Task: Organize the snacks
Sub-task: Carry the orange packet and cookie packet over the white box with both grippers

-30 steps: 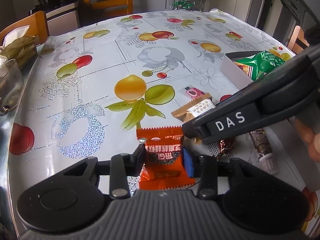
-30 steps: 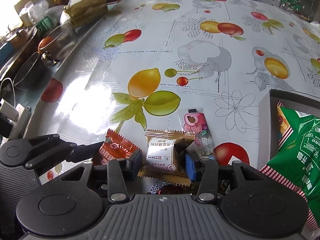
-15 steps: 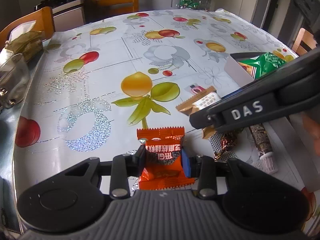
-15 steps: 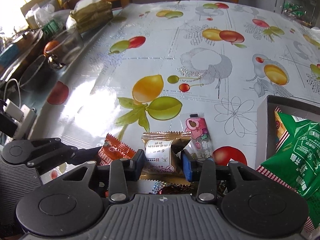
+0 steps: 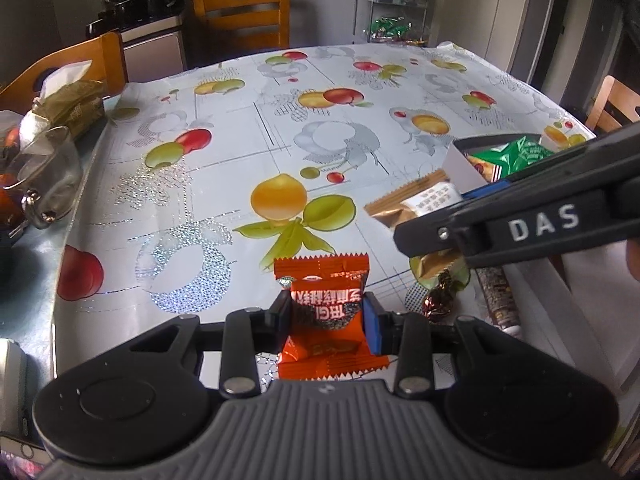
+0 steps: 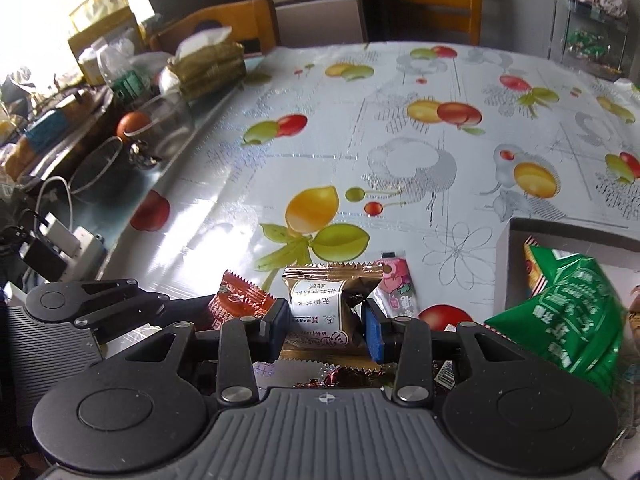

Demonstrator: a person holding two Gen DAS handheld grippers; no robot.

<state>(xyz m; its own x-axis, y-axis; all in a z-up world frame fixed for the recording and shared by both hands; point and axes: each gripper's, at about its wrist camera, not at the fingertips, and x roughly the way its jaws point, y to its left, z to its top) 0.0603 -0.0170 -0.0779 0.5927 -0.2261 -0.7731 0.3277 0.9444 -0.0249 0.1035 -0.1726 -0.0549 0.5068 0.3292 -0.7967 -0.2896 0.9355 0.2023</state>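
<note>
From the left wrist, the left gripper clamped an orange packet above the table's near edge; best kept level. From the right wrist, the right gripper pinched a gold packet; its carry to the box should be gentle.

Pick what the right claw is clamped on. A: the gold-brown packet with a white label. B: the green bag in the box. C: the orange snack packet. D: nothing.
A: in the right wrist view the right claw has both pads pressed on the gold-brown packet; the orange snack packet sits in the left claw.
</note>
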